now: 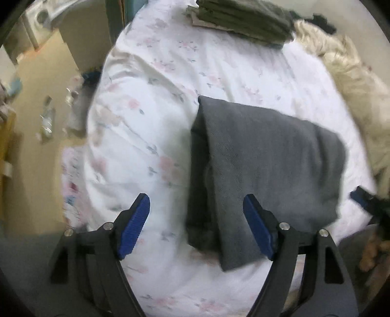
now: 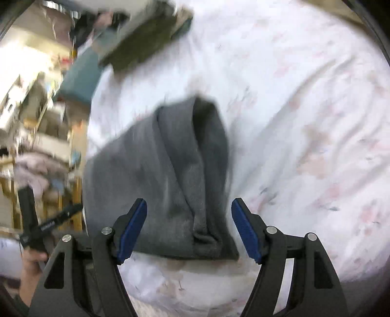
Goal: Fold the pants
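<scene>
Grey pants point(image 1: 263, 170) lie folded into a compact rectangle on the white flowered bedsheet point(image 1: 151, 117). They also show in the right wrist view point(image 2: 158, 180). My left gripper point(image 1: 196, 224) is open and empty, held above the near left edge of the pants. My right gripper point(image 2: 189, 229) is open and empty, above the near end of the pants, and one of its fingers point(image 1: 360, 197) shows at the right edge of the left wrist view. The left gripper point(image 2: 48, 219) shows at the left of the right wrist view.
A stack of folded olive-green clothes point(image 1: 243, 19) lies at the far end of the bed; it also shows in the right wrist view point(image 2: 141, 41). A cream fluffy blanket point(image 1: 348, 80) lies along the right side. Floor clutter point(image 1: 48, 117) and shelves point(image 2: 31, 109) lie to the left.
</scene>
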### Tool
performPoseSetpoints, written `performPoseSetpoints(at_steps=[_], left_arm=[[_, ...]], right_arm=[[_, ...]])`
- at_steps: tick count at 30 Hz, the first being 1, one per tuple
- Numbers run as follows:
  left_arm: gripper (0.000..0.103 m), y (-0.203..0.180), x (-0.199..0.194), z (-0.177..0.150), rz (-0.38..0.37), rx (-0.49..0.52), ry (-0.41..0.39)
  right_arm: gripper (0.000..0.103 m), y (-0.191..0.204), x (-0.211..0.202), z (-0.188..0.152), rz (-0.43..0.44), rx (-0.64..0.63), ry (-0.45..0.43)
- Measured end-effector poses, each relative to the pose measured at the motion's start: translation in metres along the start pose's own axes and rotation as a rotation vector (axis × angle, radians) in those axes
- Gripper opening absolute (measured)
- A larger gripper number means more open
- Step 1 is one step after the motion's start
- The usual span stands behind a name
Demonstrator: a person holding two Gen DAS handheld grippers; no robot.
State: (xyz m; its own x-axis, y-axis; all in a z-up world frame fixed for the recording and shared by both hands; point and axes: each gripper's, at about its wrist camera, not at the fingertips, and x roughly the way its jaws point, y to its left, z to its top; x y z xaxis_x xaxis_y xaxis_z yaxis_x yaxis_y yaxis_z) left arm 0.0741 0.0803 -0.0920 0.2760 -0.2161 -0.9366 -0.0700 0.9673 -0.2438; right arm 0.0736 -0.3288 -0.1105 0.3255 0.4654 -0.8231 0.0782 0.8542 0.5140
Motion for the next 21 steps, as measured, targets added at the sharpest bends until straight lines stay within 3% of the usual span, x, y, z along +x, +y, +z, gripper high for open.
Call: performPoseSetpoints(at_steps=[2,3,5,6,7,9,11,14,16,18,20,21], left_arm=[[0.064,-0.008,0.008,-0.007,-0.075,0.027,0.062],[0.050,-0.015,0.012,-0.008,-0.076,0.045,0.072],[0.030,-0.027,0.019,-0.018,-0.048,0.125,0.099],[0.019,-0.034,0.023,-0.018,-0.038,0.151,0.105],[0.017,-0.040,0.026,-0.018,-0.014,0.180,0.105],[0.006,-0.041,0.028,-0.019,0.005,0.194,0.107],[0.003,-0.037,0.025,-0.017,0.001,0.183,0.098],[0.002,-0.031,-0.003,-0.012,-0.008,0.170,-0.030],[0.002,-0.024,-0.013,-0.010,0.017,0.154,-0.064],[0.002,-0.018,0.011,-0.012,0.045,0.122,0.029],[0.004,-0.024,0.035,-0.013,0.077,0.140,0.096],[0.005,-0.028,0.043,-0.015,0.114,0.150,0.110]], right_arm=[[0.073,-0.001,0.005,-0.009,-0.017,0.002,0.041],[0.072,0.003,0.014,-0.013,-0.037,-0.021,0.076],[0.058,0.010,0.024,-0.025,-0.087,-0.092,0.119],[0.038,0.017,0.025,-0.027,-0.096,-0.114,0.132],[0.019,0.024,0.031,-0.031,-0.115,-0.158,0.154],[0.007,0.031,0.027,-0.031,-0.148,-0.209,0.136],[0.003,0.035,0.026,-0.033,-0.118,-0.215,0.125],[0.003,0.033,0.009,-0.041,0.030,-0.168,0.127],[0.003,0.038,0.005,-0.048,0.057,-0.163,0.133],[0.003,0.045,0.022,-0.052,0.005,-0.173,0.172],[0.005,0.044,0.045,-0.055,-0.165,-0.209,0.205],[0.005,0.043,0.051,-0.055,-0.207,-0.217,0.220]])
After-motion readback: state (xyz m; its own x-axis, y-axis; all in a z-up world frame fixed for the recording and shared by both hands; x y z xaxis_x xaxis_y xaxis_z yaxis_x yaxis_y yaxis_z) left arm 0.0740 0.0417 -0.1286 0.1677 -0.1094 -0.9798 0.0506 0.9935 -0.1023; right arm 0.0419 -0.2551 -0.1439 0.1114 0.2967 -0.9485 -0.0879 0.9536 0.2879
